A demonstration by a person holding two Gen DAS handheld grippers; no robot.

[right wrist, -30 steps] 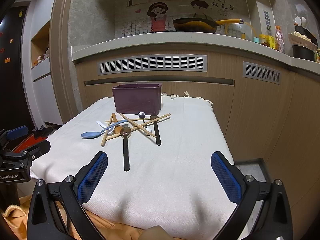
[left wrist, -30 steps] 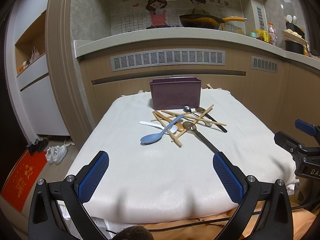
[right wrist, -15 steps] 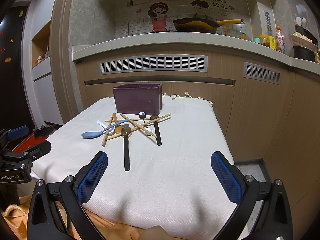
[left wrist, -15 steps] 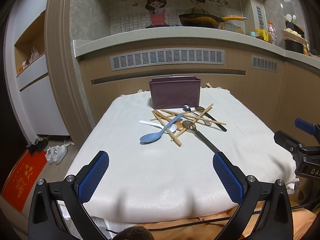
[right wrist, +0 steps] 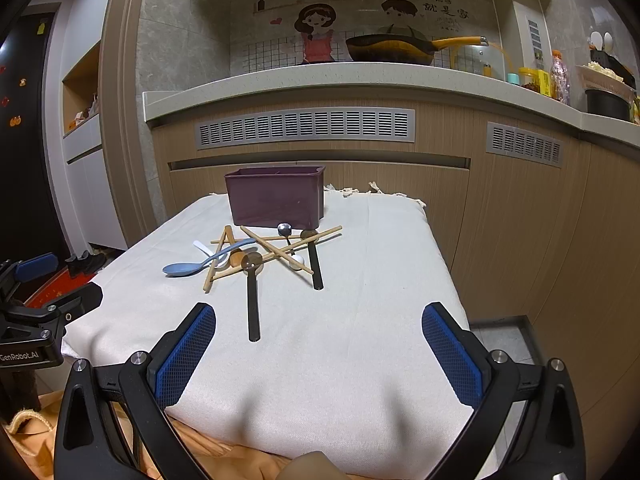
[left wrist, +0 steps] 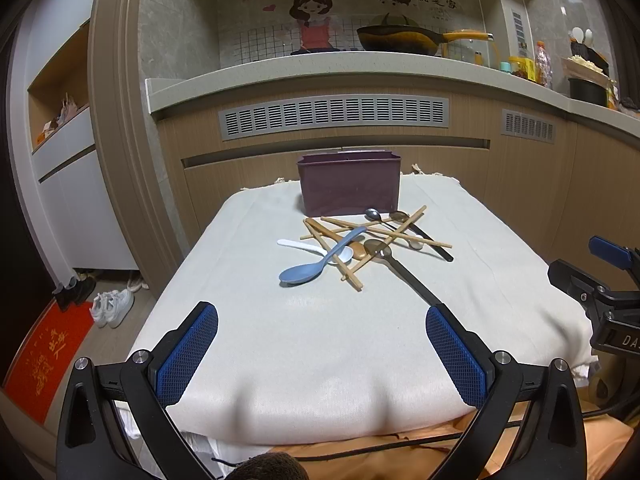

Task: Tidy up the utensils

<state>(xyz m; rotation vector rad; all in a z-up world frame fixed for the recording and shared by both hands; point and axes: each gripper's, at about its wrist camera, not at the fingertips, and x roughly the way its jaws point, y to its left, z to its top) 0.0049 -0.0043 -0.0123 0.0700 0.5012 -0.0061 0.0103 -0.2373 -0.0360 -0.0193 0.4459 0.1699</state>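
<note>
A heap of utensils lies mid-table in front of a dark purple box: a blue spoon, a white spoon, crossed wooden chopsticks, and black-handled spoons. My left gripper is open and empty over the table's near edge. My right gripper is open and empty, near the same edge further right. Each gripper shows in the other's view, the right one and the left one.
The table is covered with a white cloth. Behind it runs a wooden kitchen counter with a wok. Shoes and a red mat lie on the floor at the left.
Both views have crept slightly toward the table; the utensils have not moved.
</note>
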